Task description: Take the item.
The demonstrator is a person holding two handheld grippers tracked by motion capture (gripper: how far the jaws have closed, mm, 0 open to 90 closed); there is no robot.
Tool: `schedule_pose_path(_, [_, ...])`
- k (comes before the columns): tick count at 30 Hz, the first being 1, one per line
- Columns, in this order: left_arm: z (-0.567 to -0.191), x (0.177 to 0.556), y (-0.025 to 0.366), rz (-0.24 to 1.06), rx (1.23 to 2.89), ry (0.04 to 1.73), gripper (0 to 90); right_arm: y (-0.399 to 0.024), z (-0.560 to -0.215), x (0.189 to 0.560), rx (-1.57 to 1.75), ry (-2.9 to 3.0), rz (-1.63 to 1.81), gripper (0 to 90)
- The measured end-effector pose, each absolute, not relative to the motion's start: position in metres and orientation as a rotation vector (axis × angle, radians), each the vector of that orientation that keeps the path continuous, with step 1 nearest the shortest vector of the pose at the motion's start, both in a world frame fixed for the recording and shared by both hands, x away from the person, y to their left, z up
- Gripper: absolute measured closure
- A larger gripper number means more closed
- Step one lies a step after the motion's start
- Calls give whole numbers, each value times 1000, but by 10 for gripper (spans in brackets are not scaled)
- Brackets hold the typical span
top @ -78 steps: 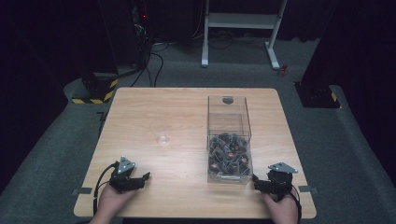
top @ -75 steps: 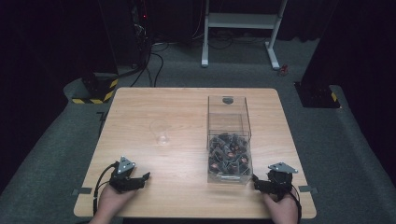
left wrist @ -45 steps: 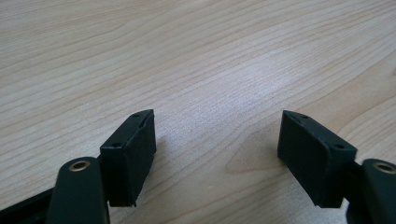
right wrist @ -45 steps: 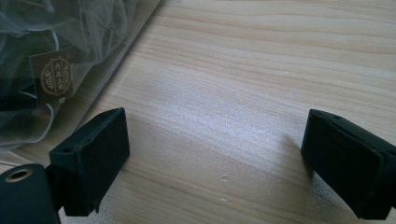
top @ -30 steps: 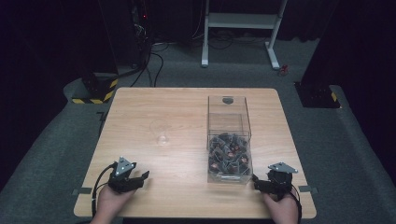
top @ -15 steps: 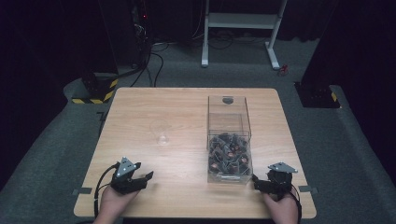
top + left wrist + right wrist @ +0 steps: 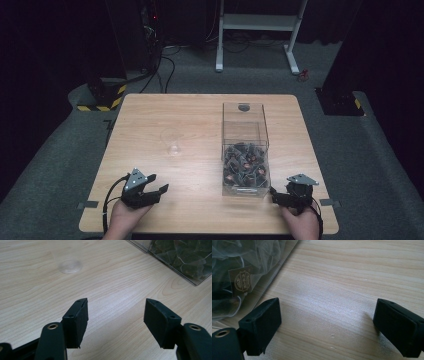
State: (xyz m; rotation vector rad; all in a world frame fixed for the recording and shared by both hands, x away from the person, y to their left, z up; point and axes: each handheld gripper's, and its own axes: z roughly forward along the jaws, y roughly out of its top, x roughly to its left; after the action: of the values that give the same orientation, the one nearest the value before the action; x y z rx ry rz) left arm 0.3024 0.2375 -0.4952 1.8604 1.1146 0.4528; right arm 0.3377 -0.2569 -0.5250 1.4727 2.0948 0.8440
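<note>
2 handheld grippers rest at the near edge of a wooden table [image 7: 200,120], each with its jaws spread wide and nothing between them. The left gripper [image 7: 152,190] sits near the front left corner, pointed toward a small clear lid or cup [image 7: 174,148] lying well apart from it at mid-table. The right gripper [image 7: 278,195] waits just beside the near right corner of a clear plastic box [image 7: 244,150], whose near half is heaped with dark sachets [image 7: 245,162]; the right gripper view shows gold-labelled tags behind the box wall. The likely risk: the box is light-looking and see-through, so a jaw reaching over its wall could clip the rim and shove or tip it, and the tangled sachet strings may drag out several at once.
</note>
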Motion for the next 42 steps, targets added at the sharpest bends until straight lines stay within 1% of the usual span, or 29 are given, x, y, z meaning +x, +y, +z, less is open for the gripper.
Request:
schedule_pose_path(2, [-495,302,235,447,1821,1128,369,-257,-525,338,1472,2095,843,78])
schedule_pose_path(3, [-492,303,242,469,1929,1072,370,-257,-525,338,1472,2095,843,78])
schedule_pose_path(12, [-487,300,240,500,1891,1041,390,-257,-525,338,1471,2099,842,79])
schedule_pose_path(17, [-485,300,240,512,1876,1029,385,-257,-525,338,1471,2099,842,79])
schedule_pose_path(26, [-474,299,237,523,1901,1020,383,-257,-525,338,1471,2100,842,79])
schedule_pose_path(32, [-468,301,235,518,1889,1027,384,-257,-525,338,1470,2100,843,79])
schedule_pose_path(42, [-458,307,225,520,1900,981,383,-257,-525,338,1469,2101,843,79])
